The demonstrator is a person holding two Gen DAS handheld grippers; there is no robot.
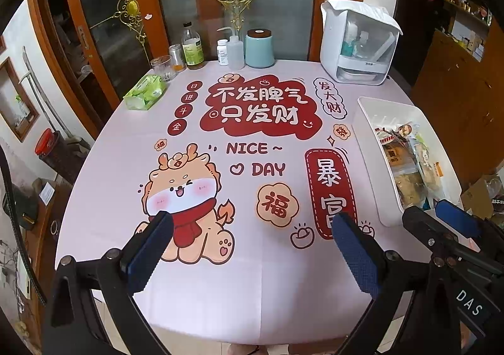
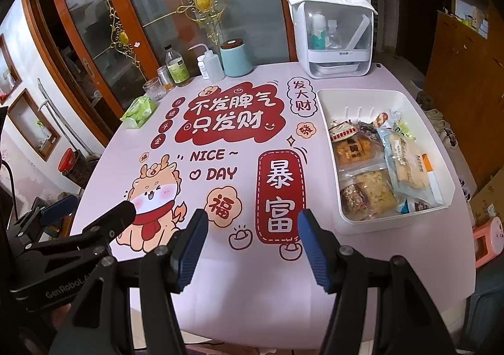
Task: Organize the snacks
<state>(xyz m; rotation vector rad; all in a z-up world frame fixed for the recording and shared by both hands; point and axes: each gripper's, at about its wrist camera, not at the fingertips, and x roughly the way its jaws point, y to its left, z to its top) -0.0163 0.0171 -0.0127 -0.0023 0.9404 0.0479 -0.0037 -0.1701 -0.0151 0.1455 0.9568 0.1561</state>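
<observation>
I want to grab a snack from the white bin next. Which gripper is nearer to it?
Right. The right gripper hangs open just off the near left corner of the bin. The left gripper, also open, hangs farther left, over the cartoon dragon print.

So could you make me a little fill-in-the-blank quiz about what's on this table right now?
1. The snack packets all lie inside a white ____.
2. The pack of tissues near the table's far left has a ____ wrapper.
3. The jaws of both the left gripper and the right gripper stand ____, holding nothing.
4. The English words printed on the tablecloth read NICE ____.

Missing words: bin; green; open; DAY
</observation>
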